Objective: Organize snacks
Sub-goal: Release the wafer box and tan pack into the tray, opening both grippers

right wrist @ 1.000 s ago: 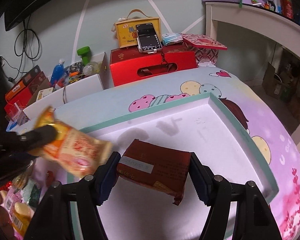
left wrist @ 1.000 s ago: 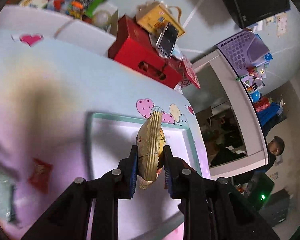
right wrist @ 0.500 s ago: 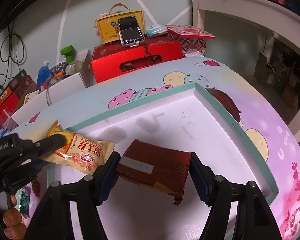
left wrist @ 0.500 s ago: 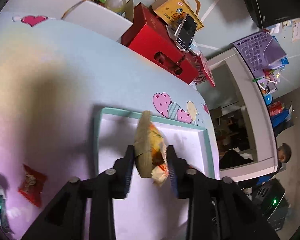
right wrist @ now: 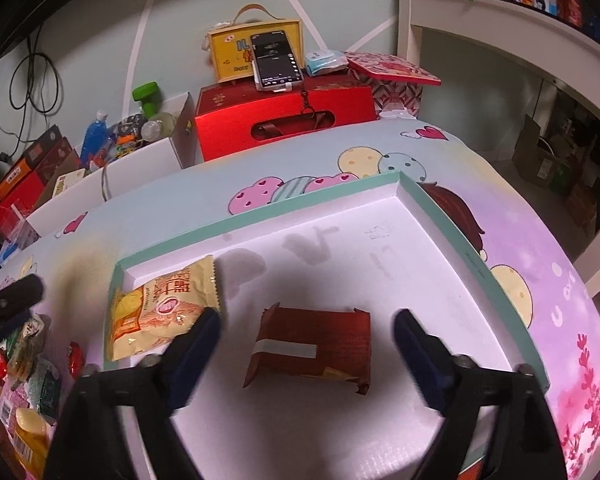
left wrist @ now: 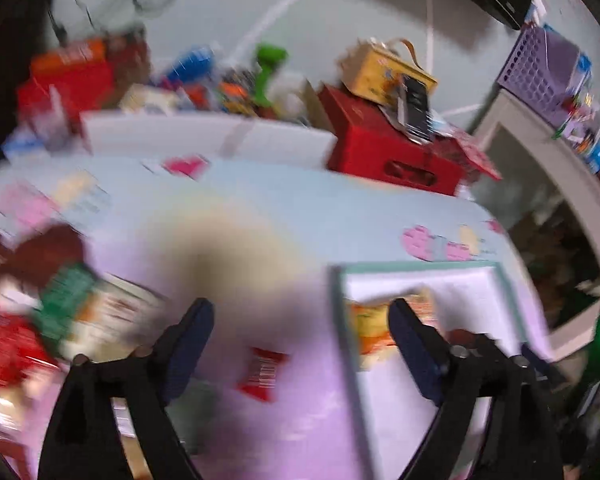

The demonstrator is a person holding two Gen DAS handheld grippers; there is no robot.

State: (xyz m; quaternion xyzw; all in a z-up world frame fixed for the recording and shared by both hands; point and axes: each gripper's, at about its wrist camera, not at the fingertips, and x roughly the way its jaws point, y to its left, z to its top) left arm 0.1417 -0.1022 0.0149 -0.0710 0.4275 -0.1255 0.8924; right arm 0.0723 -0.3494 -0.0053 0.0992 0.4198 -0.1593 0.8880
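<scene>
Right gripper: the right gripper (right wrist: pixel 306 340) fills the bottom of its own view, jaws opening and already spread wide; its dark pads (right wrist: pixel 194 338) stand clear on either side of a packet without pressing it.
Brown packet: a brown snack packet (right wrist: pixel 312 344) with a pale label strip lies flat on the tray floor between the right gripper's fingers, touching neither.
Tray: a white tray with a teal rim (right wrist: pixel 308 196) takes up the middle of the right wrist view and rests on the worktop (right wrist: pixel 540 264), which is covered with a cartoon print.
Yellow packet: a yellow-orange snack packet (right wrist: pixel 160 304) lies in the tray's left corner, its lower left edge riding over the rim, just beside the right gripper's left finger.
Left gripper: the left gripper (left wrist: pixel 300 344) shows at the bottom of its blurred view, jaws opening wide with nothing held; the worktop and a small red wrapper (left wrist: pixel 262 368) show in the gap. One fingertip also pokes in at the left edge of the right wrist view.
Loose snacks: a heap of mixed packets (right wrist: pixel 20 380) sits on the worktop at the lower left of the right wrist view, outside the tray.
Background: a red box (right wrist: pixel 284 120) stands at the top centre beyond the worktop, with a phone (right wrist: pixel 276 60) propped on it.
</scene>
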